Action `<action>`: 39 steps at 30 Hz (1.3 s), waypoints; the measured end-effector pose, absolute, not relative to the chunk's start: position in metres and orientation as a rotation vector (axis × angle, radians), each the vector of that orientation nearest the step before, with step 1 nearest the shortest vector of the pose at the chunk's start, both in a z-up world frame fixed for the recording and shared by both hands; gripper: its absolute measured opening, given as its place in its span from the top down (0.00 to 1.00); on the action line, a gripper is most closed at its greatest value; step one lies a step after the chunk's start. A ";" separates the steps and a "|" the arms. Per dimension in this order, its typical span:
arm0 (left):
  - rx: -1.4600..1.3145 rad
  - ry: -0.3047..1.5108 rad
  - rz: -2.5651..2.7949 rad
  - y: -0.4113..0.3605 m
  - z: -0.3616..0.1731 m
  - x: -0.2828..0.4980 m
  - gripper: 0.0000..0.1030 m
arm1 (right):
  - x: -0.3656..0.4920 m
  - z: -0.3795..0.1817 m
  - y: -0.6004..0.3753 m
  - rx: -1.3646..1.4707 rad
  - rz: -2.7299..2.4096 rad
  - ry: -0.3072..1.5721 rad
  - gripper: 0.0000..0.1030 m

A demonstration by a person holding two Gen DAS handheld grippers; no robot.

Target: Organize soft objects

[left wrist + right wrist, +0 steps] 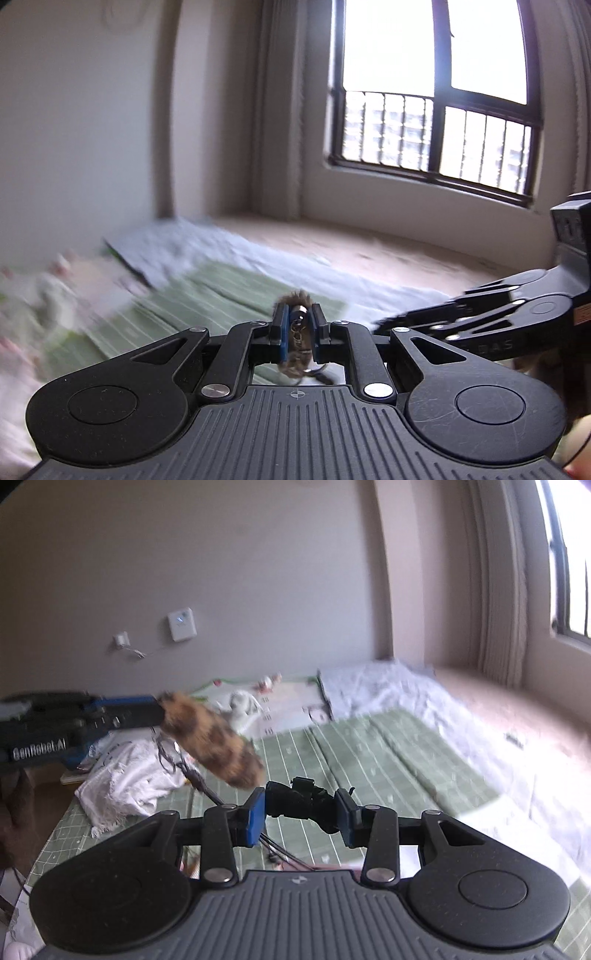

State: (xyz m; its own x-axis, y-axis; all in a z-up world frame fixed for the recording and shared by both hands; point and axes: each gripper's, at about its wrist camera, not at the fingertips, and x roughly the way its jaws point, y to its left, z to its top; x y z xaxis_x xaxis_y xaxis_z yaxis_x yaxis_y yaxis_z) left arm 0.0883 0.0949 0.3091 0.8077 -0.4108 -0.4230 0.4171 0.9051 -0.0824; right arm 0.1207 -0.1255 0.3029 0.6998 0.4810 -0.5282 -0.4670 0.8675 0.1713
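Observation:
My left gripper (298, 326) is shut on a brown furry tail-shaped charm (295, 301) with a small metal chain between the pads. In the right wrist view the same spotted brown furry charm (216, 744) hangs in the air from the left gripper (158, 712), above the bed. My right gripper (301, 814) has its blue pads (255, 816) closed on a small black soft object (295, 803) with thin dark cords trailing below it. The right gripper (384, 325) reaches in from the right of the left wrist view; what it holds is hidden there.
A green striped sheet (369, 760) covers the bed. A crumpled white cloth (125, 782) lies at its left, with a white plush toy (242, 705) and a printed pillow (291, 698) behind. A pale blanket (376, 690) lies toward the window (436, 92) and its sill.

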 end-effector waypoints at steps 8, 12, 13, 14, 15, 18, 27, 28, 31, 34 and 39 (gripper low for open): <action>-0.174 0.720 -0.425 0.110 0.202 0.141 0.80 | 0.145 0.195 -0.154 0.145 0.486 0.800 0.44; -0.212 0.730 -0.352 0.158 0.189 0.114 0.80 | 0.143 0.174 -0.162 0.107 0.445 0.837 0.44; -0.215 0.727 -0.324 0.174 0.188 0.100 0.80 | 0.141 0.174 -0.163 0.107 0.440 0.832 0.44; -0.215 0.721 -0.295 0.191 0.190 0.085 0.80 | 0.141 0.175 -0.161 0.120 0.441 0.830 0.44; -0.215 0.713 -0.259 0.209 0.191 0.068 0.80 | 0.140 0.178 -0.158 0.134 0.448 0.829 0.44; -0.258 0.690 -0.115 0.272 0.192 0.013 0.80 | 0.129 0.183 -0.138 0.128 0.488 0.826 0.43; -0.276 0.749 0.344 0.414 0.148 -0.089 0.80 | 0.044 0.161 0.007 -0.177 0.700 0.897 0.39; -0.319 0.761 0.358 0.423 0.141 -0.092 0.80 | 0.033 0.157 0.023 -0.215 0.725 0.894 0.39; -0.461 0.784 0.377 0.433 0.121 -0.086 0.80 | 0.005 0.147 0.063 -0.303 0.776 0.876 0.39; -0.571 0.754 0.340 0.428 0.106 -0.066 0.80 | -0.009 0.145 0.096 -0.325 0.807 0.854 0.39; -0.748 0.718 0.351 0.431 0.073 -0.034 0.80 | -0.008 0.146 0.138 -0.321 0.898 0.906 0.39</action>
State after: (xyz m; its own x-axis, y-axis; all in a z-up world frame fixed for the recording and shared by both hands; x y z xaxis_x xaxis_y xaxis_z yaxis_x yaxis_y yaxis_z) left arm -0.0341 0.4307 0.0729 0.7111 0.0427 -0.7018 -0.5280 0.6915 -0.4929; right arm -0.0079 0.1382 0.1462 0.2967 0.5352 -0.7909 -0.7863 0.6069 0.1158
